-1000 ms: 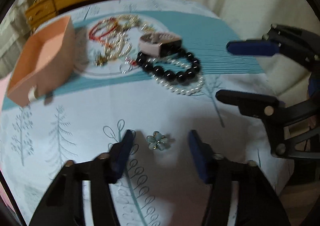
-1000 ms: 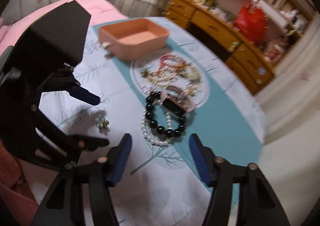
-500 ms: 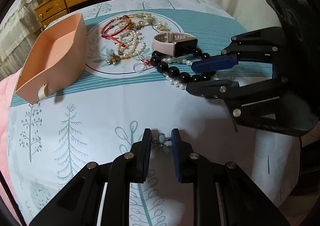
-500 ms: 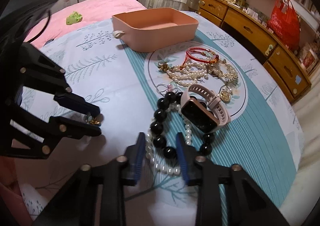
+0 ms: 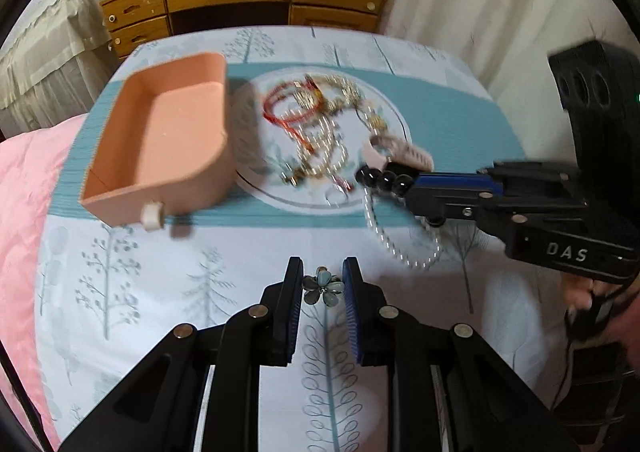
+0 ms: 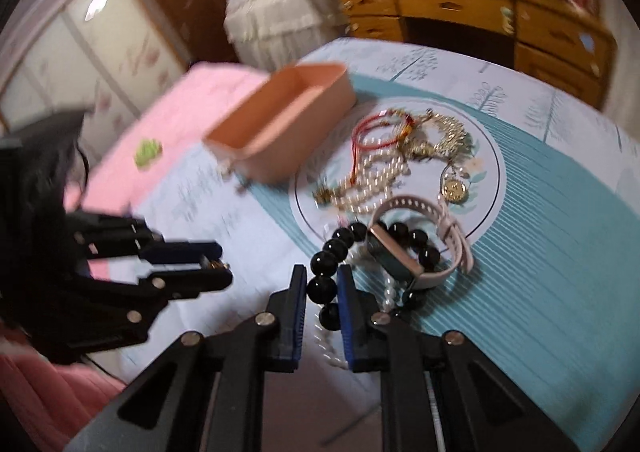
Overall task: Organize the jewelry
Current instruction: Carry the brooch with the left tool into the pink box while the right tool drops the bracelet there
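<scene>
Plainly, the left tool [image 5: 322, 286] pinches a small glassy flower brooch [image 5: 322, 288]; the right tool [image 6: 322, 286], whose jaws have just been closing, clamps a glossy black bead bracelet [image 6: 332, 252], with a pearl strand [image 5: 400, 248] dangling beneath; blur smears the tangled jewelry pile [image 5: 320, 124] at twelve o'clock; at ten o'clock sits the smooth peach tray [image 5: 160, 140] on the printed surface [image 5: 160, 276].
</scene>
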`<state>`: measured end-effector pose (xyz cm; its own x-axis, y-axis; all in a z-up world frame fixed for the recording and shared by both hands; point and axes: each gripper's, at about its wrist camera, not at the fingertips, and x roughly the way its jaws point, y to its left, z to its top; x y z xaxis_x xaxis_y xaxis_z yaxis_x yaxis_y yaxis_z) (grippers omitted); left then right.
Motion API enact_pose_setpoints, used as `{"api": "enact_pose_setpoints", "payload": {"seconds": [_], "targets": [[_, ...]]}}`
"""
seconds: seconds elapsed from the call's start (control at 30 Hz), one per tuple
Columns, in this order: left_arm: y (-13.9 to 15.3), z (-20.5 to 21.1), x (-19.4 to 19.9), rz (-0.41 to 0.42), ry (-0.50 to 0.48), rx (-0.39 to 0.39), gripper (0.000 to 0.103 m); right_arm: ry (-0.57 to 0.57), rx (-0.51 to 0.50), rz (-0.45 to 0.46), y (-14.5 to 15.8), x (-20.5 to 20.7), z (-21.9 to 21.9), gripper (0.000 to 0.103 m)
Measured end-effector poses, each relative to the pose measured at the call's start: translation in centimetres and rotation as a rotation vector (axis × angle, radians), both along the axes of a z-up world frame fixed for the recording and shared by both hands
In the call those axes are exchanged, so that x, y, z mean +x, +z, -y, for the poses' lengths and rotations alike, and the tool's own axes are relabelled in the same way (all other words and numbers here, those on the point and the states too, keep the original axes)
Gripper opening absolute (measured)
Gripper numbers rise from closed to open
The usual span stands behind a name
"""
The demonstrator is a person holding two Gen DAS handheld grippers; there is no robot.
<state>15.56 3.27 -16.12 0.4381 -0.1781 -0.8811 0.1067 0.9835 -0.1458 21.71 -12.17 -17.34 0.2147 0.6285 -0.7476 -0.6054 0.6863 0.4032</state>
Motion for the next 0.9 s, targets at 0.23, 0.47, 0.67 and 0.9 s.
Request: {"api": "enact_pose_setpoints", "payload": {"seconds": [0.23,0.47,0.67,0.9], "targets": [[3.1,-2.6,1.7,0.044,-0.018,-0.029,0.018,-0.172,0.151,-0.002,3.2,0.3,0.0,0.015],[5.8,-5.3,3.4,0.096,-0.042,-0.015,0.018,-0.229,0.317,0.027,6.5,0.3,-2.2,0.015],[7.0,-8.8,5.5,0.136,-0.022,-0.004,0.018,-0.233,0.374,0.074,8.4,1.0,-5.9,0.015],[6.3,-13.8,9.5,0.151,0.050,-0.088,0.018,-0.238,0.392,0.106,8.5,2.8,-9.6,0.015]]}}
